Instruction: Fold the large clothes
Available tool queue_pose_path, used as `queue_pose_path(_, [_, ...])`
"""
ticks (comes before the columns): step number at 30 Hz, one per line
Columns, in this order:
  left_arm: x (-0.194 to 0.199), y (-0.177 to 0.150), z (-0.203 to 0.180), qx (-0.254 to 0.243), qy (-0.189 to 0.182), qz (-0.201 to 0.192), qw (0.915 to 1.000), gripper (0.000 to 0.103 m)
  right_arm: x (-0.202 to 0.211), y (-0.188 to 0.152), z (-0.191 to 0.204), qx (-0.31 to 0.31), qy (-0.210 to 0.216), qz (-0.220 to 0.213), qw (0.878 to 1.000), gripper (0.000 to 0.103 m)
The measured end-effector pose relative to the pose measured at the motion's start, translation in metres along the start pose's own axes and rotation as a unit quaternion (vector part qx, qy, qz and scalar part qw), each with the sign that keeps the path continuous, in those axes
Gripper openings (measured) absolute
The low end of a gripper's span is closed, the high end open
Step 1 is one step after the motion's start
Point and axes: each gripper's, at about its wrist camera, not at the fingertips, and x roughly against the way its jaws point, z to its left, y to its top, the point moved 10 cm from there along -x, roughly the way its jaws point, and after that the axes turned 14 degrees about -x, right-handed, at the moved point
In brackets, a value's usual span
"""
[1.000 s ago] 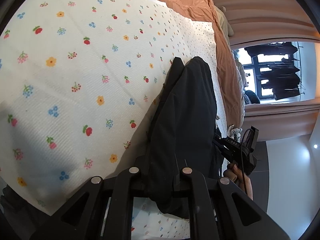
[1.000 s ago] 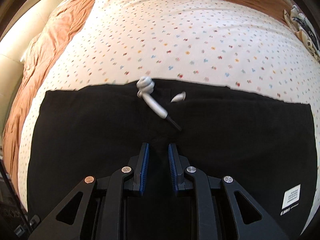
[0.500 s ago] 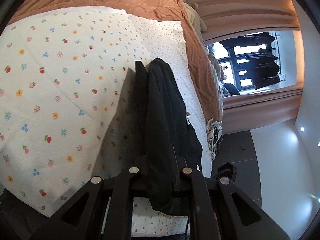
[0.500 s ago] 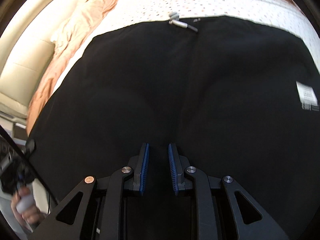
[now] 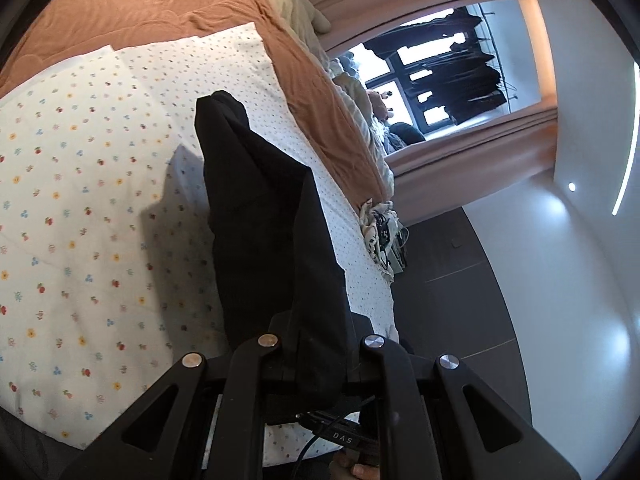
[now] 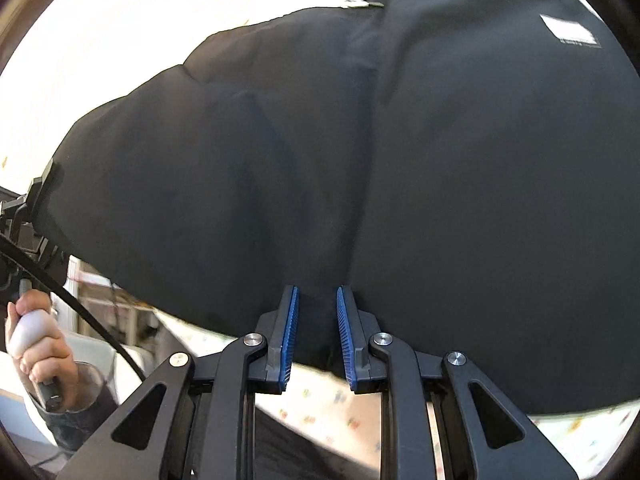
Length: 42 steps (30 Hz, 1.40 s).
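Because I want the fold to drop evenly, my left gripper (image 5: 316,354) and right gripper (image 6: 316,330) each pinch the near hem of the black garment (image 6: 360,152), narrow on cloth, holding it lifted above the floral sheet (image 5: 80,200), far edge trailing down.

A home bedroom: floral-sheeted bed (image 5: 80,208), rust duvet (image 5: 132,4), curtained window (image 5: 436,76).
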Motion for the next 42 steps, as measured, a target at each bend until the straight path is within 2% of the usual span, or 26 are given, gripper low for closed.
queue_pose_path(4, [-0.018, 0.002, -0.034, -0.027, -0.024, 0.020, 0.9992, 0.013, -0.005, -0.001, -0.011, -0.009, 0.020, 0.002, 1.000, 0.017])
queue_pose_path(8, [-0.035, 0.003, -0.066, -0.049, -0.048, 0.034, 0.9971, 0.013, 0.009, -0.002, -0.018, -0.023, 0.049, 0.000, 0.999, 0.017])
queue_pose_path(18, [-0.089, -0.011, -0.124, -0.099, -0.075, 0.091, 0.9881, 0.013, 0.079, 0.039, -0.069, -0.046, 0.065, -0.091, 0.993, 0.018])
queue_pose_path(19, [-0.095, -0.014, -0.128, -0.102, -0.078, 0.097, 0.9870, 0.013, 0.089, 0.045, -0.077, -0.051, 0.064, -0.105, 0.991, 0.025])
queue_pose_path(20, [-0.103, -0.017, -0.132, -0.104, -0.081, 0.105, 0.9857, 0.013, 0.096, 0.048, -0.082, -0.053, 0.063, -0.114, 0.990, 0.049])
queue_pose_path(22, [-0.119, -0.025, -0.141, -0.110, -0.084, 0.121, 0.9829, 0.013, 0.111, 0.050, -0.094, -0.061, 0.066, -0.140, 0.986, 0.082])
queue_pose_path(26, [-0.151, -0.042, -0.152, -0.115, -0.087, 0.152, 0.9778, 0.013, 0.143, 0.055, -0.125, -0.084, 0.077, -0.179, 0.977, 0.082])
queue_pose_path(30, [-0.184, -0.064, -0.154, -0.125, -0.074, 0.186, 0.9718, 0.013, 0.169, 0.055, -0.152, -0.109, 0.079, -0.215, 0.967, 0.082])
queue_pose_path(31, [-0.192, -0.072, -0.154, -0.124, -0.072, 0.197, 0.9700, 0.013, 0.171, 0.044, -0.156, -0.116, 0.078, -0.225, 0.964, 0.082])
queue_pose_path(33, [-0.206, -0.087, -0.152, -0.125, -0.066, 0.217, 0.9658, 0.013, 0.180, 0.045, -0.170, -0.129, 0.078, -0.238, 0.960, 0.082])
queue_pose_path(37, [-0.231, -0.122, -0.153, -0.132, -0.056, 0.259, 0.9552, 0.013, 0.198, 0.013, -0.187, -0.150, 0.074, -0.257, 0.952, 0.082])
queue_pose_path(40, [-0.245, -0.141, -0.157, -0.140, -0.051, 0.281, 0.9481, 0.013, 0.211, 0.004, -0.200, -0.161, 0.076, -0.266, 0.947, 0.082])
queue_pose_path(42, [-0.249, -0.153, -0.161, -0.142, -0.048, 0.296, 0.9435, 0.013, 0.238, -0.016, -0.196, -0.167, 0.076, -0.273, 0.944, 0.082])
